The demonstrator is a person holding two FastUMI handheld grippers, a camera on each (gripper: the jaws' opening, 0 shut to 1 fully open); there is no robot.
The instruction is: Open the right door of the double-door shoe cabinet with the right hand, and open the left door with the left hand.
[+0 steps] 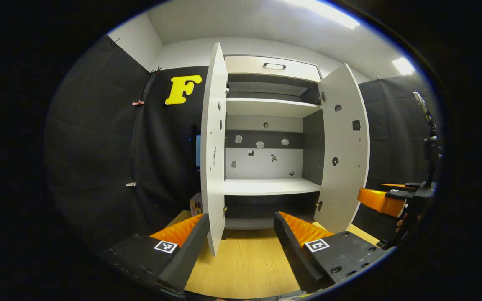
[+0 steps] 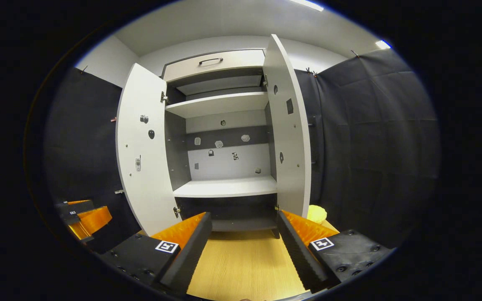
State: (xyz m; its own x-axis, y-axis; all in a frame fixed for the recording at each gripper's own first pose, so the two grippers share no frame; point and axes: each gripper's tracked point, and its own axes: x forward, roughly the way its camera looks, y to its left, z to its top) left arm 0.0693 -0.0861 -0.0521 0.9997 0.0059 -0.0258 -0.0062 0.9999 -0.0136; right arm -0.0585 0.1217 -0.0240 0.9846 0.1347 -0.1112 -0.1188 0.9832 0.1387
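The white double-door shoe cabinet [image 1: 268,186] stands straight ahead with both doors swung outward. In the left gripper view its left door [image 1: 214,146] is seen nearly edge-on and its right door [image 1: 343,146] angles out. My left gripper [image 1: 239,240] is open just in front of the left door's lower corner, which sits close to its left finger [image 1: 182,242] without being gripped. In the right gripper view the right door [image 2: 289,129] and the left door [image 2: 142,146] both stand open. My right gripper [image 2: 243,240] is open and holds nothing, a little short of the cabinet [image 2: 224,188].
Small items are stuck on the cabinet's back panel [image 1: 262,161], and a handled drawer [image 1: 274,66] tops it. The wooden surface [image 1: 245,263] runs under both grippers. A yellow object [image 2: 317,214] lies beside the right door's foot. Black cloth walls stand on both sides.
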